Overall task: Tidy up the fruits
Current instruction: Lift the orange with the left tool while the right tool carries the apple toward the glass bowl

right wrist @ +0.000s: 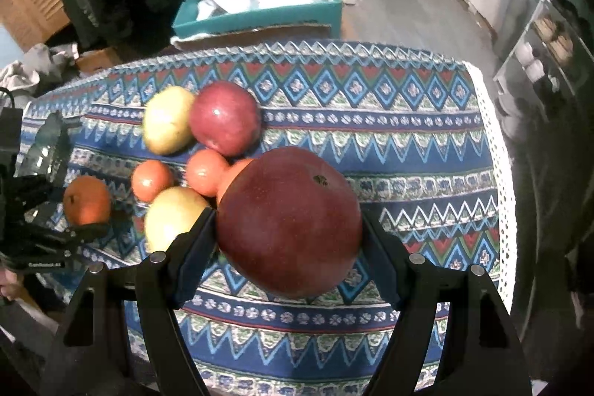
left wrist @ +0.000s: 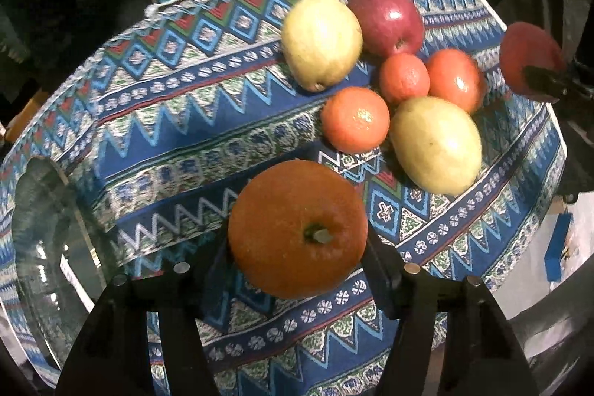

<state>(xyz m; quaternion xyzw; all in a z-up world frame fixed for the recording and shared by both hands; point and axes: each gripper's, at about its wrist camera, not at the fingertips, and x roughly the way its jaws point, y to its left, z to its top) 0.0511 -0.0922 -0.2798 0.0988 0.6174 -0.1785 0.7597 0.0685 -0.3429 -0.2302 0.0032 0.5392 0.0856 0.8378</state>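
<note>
While each wrist view hides its own rig, orange in left jaws, red apple in right

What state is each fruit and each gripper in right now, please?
Left gripper: shut on the orange.
Orange: held, stem end up.
Right gripper: shut on the red apple.
Red apple: held.
Second red apple: loose on the cloth.
Two guavas: loose on the cloth.
</note>
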